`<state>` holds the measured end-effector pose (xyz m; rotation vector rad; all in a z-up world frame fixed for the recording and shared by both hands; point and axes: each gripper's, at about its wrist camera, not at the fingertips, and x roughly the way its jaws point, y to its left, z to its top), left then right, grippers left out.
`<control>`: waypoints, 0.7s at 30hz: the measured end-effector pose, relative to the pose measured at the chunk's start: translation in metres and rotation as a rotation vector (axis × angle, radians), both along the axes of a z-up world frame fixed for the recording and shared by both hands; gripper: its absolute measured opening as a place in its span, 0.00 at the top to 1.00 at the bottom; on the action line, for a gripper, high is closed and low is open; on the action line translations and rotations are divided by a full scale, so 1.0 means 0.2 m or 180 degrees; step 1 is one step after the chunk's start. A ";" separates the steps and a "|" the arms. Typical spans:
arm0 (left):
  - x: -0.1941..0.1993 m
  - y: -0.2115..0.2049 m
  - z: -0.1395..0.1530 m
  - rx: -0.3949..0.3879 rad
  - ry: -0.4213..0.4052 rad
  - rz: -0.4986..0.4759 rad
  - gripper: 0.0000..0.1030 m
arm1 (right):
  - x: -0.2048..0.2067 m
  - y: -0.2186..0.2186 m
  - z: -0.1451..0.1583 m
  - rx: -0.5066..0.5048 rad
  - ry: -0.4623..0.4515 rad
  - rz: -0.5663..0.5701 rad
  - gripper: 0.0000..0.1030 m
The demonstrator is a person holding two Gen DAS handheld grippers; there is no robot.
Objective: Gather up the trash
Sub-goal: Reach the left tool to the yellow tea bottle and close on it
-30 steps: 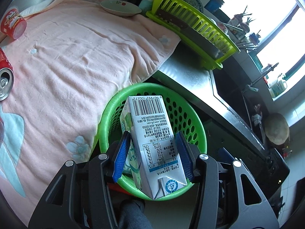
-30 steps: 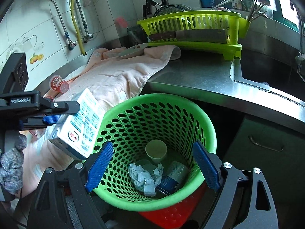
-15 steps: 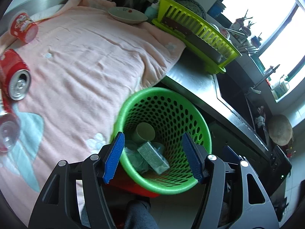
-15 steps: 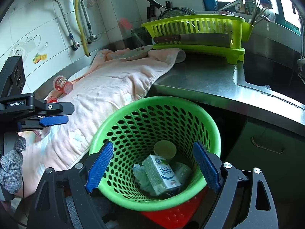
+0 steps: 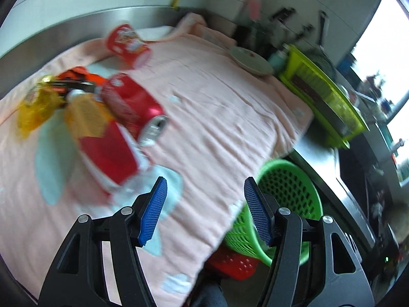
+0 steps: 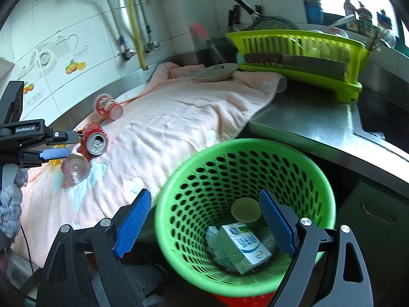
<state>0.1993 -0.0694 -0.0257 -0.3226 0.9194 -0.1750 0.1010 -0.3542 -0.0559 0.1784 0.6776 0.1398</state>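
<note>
Now milk carton (image 6: 242,248) lies in basket (image 6: 329,220) (green).

The right gripper (image 6: 204,227) hangs with jaws wide apart and empty over the green basket (image 6: 294,153). Between the jaws, low in the basket, lie a milk carton (image 6: 246,247) and a paper cup (image 6: 245,211). Beyond the left jaw, a red can (image 6: 95,139) rests on the pink towel (image 6: 173,125).
</note>
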 end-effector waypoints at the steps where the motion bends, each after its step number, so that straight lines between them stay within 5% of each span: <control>1: 0.01 0.05 0.01 -0.0015 0.0009 0.0097 0.38 | 0.01 0.02 0.00 0.0000 0.0002 0.0030 0.19; 9: 0.13 0.37 -0.01 -0.0046 0.0146 0.0765 0.26 | 0.09 0.18 0.04 -0.0055 -0.0010 0.0286 0.19; 21: 0.26 0.49 -0.18 -0.0327 0.0489 0.1017 0.25 | 0.21 0.35 0.11 -0.0129 -0.0070 0.0561 0.18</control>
